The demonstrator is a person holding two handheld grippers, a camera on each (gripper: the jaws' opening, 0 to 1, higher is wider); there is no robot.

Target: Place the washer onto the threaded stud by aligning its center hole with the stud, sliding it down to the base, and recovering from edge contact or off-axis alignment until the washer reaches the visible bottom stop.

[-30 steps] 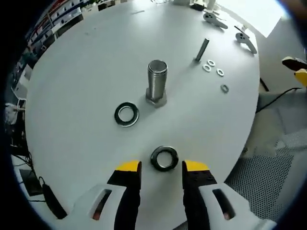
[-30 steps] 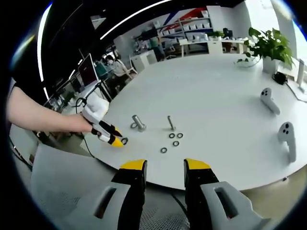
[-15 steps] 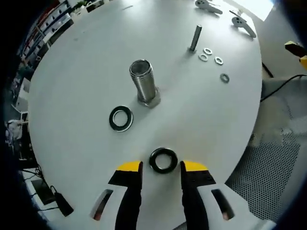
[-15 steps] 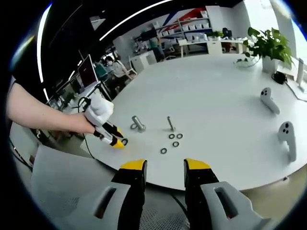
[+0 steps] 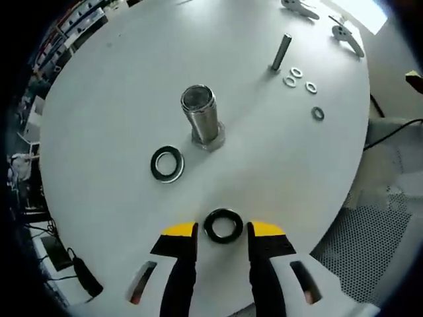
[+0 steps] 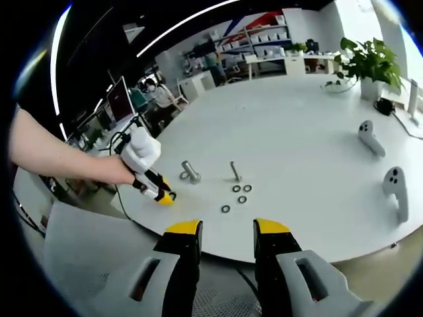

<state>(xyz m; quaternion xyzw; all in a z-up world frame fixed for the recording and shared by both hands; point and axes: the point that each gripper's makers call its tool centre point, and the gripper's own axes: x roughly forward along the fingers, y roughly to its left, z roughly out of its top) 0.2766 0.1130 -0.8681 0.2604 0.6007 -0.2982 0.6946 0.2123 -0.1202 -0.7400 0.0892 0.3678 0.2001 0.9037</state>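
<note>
A big threaded stud [image 5: 199, 119] stands upright on its hex base on the white round table [image 5: 119, 86]. A flat dark washer [image 5: 166, 164] lies to its lower left. A second dark washer [image 5: 223, 225] lies near the table's edge, between the fingers of my left gripper [image 5: 222, 232]. That gripper is open, with small gaps on both sides of the washer. In the right gripper view, a hand holds the left gripper [image 6: 158, 195] steeply over the table edge, close to the stud [image 6: 191, 172]. My right gripper [image 6: 227, 231] is open and holds nothing, back from the table.
A thin bolt [image 5: 281, 53] stands further back with several small washers [image 5: 296, 71] beside it. Two white controllers [image 6: 370, 139] lie at the right and a plant [image 6: 370, 63] stands behind them. A cable [image 5: 396, 125] hangs off the table edge.
The left gripper has tipped steeper over the table and its jaws have narrowed slightly around the near washer. The right gripper has not moved.
</note>
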